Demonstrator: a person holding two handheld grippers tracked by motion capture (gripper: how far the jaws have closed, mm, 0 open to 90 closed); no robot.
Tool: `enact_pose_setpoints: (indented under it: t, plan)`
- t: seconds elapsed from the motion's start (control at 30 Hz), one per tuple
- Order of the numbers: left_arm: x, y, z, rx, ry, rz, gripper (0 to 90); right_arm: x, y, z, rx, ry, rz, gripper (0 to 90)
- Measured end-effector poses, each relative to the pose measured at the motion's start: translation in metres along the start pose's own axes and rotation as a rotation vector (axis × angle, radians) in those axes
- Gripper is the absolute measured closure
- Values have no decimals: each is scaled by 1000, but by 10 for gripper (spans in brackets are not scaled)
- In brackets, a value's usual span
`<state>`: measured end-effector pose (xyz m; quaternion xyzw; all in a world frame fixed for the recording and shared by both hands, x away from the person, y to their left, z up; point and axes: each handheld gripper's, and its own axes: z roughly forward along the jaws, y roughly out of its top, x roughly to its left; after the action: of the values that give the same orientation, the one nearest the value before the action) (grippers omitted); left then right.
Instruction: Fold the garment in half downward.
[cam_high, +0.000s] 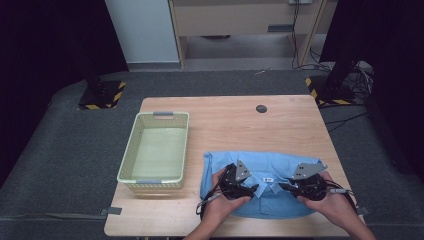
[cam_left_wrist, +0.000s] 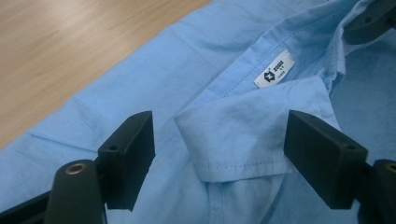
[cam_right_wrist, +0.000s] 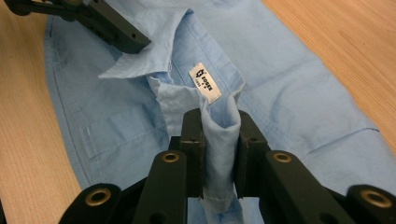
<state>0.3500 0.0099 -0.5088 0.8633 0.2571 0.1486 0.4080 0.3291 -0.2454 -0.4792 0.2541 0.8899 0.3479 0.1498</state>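
While pinching collar (cam_right_wrist: 219, 135): right hand-held gripper (cam_right_wrist: 219, 154).

Recording lab, staged for tabletop work

Small wooden table (cam_high: 225, 120) set alone on grey carpet (cam_high: 65, 150), ringed by black curtains (cam_high: 45, 40) at left and right; two black stand bases (cam_high: 102, 92) edged with yellow-and-black hazard tape at the far corners, loose cables (cam_high: 357, 75) trailing over the floor by the right one, plain wooden furniture (cam_high: 240, 20) against a pale wall behind. On the tabletop, just a pale green plastic basket (cam_high: 129, 150) and a folded light blue shirt (cam_high: 265, 170), laid out as props rather than as belongings in a home
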Motion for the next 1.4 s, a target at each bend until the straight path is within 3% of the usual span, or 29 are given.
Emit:
enact_pose_setpoints:
  t: [0.17, 0.4, 0.57, 0.83, 1.0, 1.13, 1.4]
  plan:
    - [0, -6, 8, 35, -43, -14, 198, 4, 1, -1, -3, 10, -14, 768]
    - [1, -15, 15, 66, -94, -24, 345, 7, -4, 2, 7, 27, -12, 728]
    - [-4, -20, 19, 85, -88, 7, 427, 9, -12, 8, 20, 41, 4, 670]
    - [-11, -21, 17, 69, -73, 49, 545, 5, -17, 15, 60, 58, 39, 448]
    - [-15, -21, 17, 61, -69, 61, 650, 9, -10, 21, 86, 74, 13, 398]
    - [-16, -20, 13, 49, -55, 55, 690, 13, -7, 31, 113, 64, -11, 460]
    - [-13, -15, 2, 19, -33, 54, 690, 17, -2, 34, 110, 36, -46, 787]
